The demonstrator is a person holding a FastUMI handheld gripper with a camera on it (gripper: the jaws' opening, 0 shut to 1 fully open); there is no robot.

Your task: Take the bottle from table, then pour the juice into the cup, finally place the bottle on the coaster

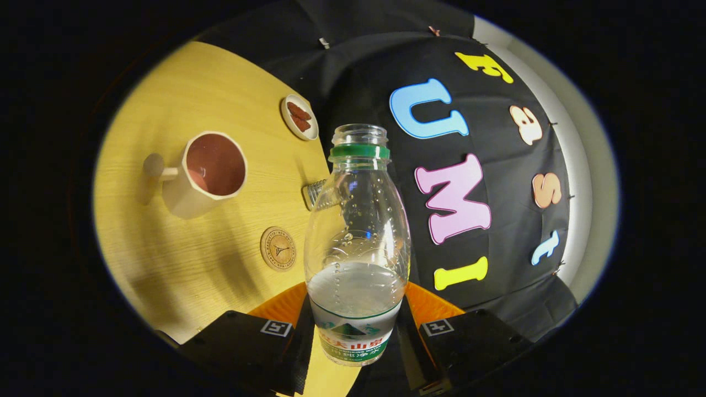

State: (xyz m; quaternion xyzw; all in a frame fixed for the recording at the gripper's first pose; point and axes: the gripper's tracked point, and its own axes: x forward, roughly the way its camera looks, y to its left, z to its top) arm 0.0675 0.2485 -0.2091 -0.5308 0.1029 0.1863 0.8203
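On the far left of the counter [165, 264] stands the cup [207, 172], its handle pointing left and its mouth open toward the camera; the inside looks dark and I cannot tell for sure whether any liquid is in it. Nearer and a little to the right lies the round coaster [278, 248], flat and bare, well apart from the cup. Farther back sits a small dish [299, 117] with reddish pieces, and just behind the bottle's shoulder a small ribbed object [314, 192] peeks out, too hidden to name.

The bottle [357, 248] sits between the fingers of the gripper [353, 336], which is closed narrow on its lower, labelled part, holding it lifted clear of the counter. Its cap is off and it is roughly one third full, the liquid level.

The step in hand seems to be carrying the bottle to the cup. Doing it well means moving left and away with the bottle upright, bringing the neck above the cup's rim before tilting, then tipping slowly toward the cup. The grip is low, so a firm squeeze matters as the weight shifts.
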